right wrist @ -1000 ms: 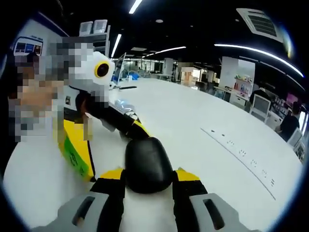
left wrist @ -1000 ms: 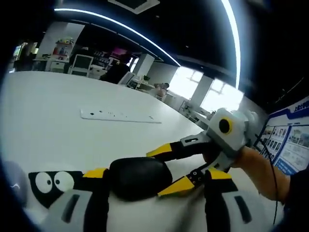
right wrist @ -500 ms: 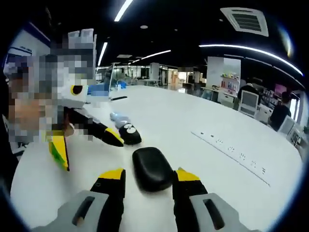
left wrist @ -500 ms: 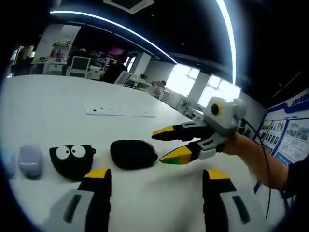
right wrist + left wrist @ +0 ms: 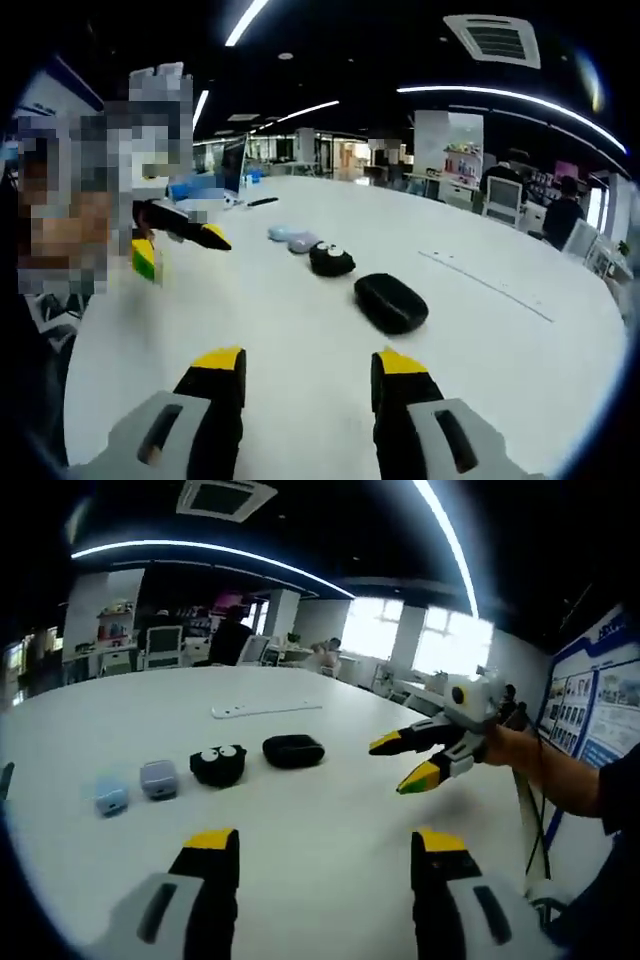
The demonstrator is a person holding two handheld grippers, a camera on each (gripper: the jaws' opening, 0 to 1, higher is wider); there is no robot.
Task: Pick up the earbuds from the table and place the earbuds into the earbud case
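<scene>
A black oval earbud case (image 5: 293, 750) (image 5: 390, 302) lies shut on the white table (image 5: 310, 815) (image 5: 290, 310). It ends a row with a black case with cartoon eyes (image 5: 219, 765) (image 5: 331, 259), a lilac case (image 5: 159, 778) (image 5: 300, 243) and a pale blue case (image 5: 111, 795) (image 5: 280, 233). My left gripper (image 5: 322, 855) (image 5: 182, 254) is open and holds nothing, well back from the row. My right gripper (image 5: 307, 365) (image 5: 400, 763) is open too, to the right of the oval case and apart from it. No loose earbuds can be made out.
A flat white strip (image 5: 265, 709) (image 5: 490, 285) lies on the table beyond the cases. A person's hand and forearm (image 5: 545, 770) hold the right gripper. Desks, monitors and people stand far off behind the table.
Both grippers were closed in around the black oval case one second ago. They have let it go and drawn well back; the whole row of cases now shows.
</scene>
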